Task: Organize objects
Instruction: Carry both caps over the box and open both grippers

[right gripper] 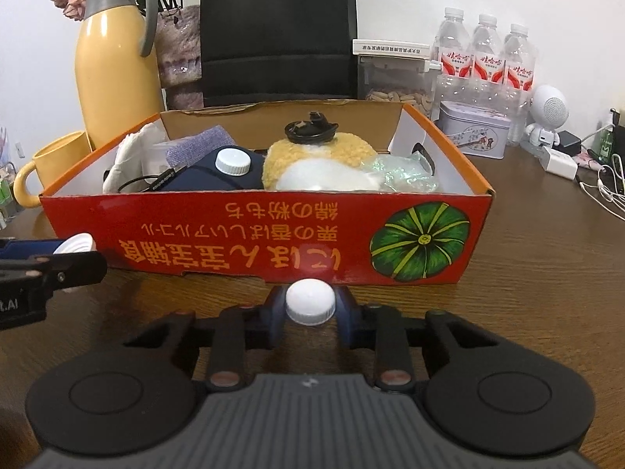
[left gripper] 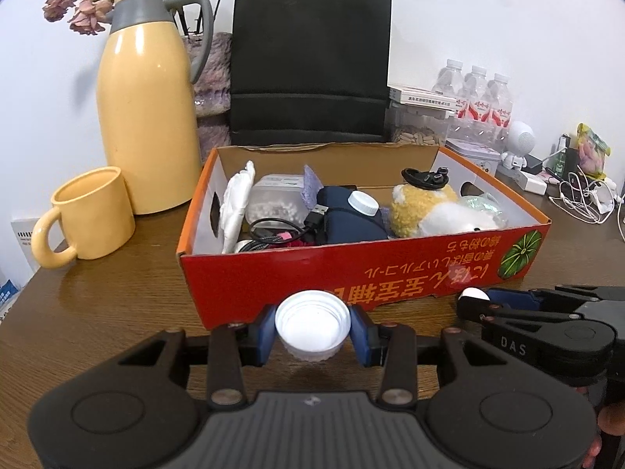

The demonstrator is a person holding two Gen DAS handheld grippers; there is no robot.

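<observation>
A wide white cap (left gripper: 311, 326), hollow side up, sits pinched between the blue pads of the left gripper (left gripper: 312, 332). The right gripper (right gripper: 310, 306) clamps a smaller white cap (right gripper: 310, 301). Both hover over the wooden table (right gripper: 527, 273), just in front of the red cardboard box (right gripper: 273, 234) of oddments.

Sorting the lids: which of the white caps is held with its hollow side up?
The white cap in the left gripper; its open inside shows. The right gripper's cap and the one in the box show closed tops.
</observation>
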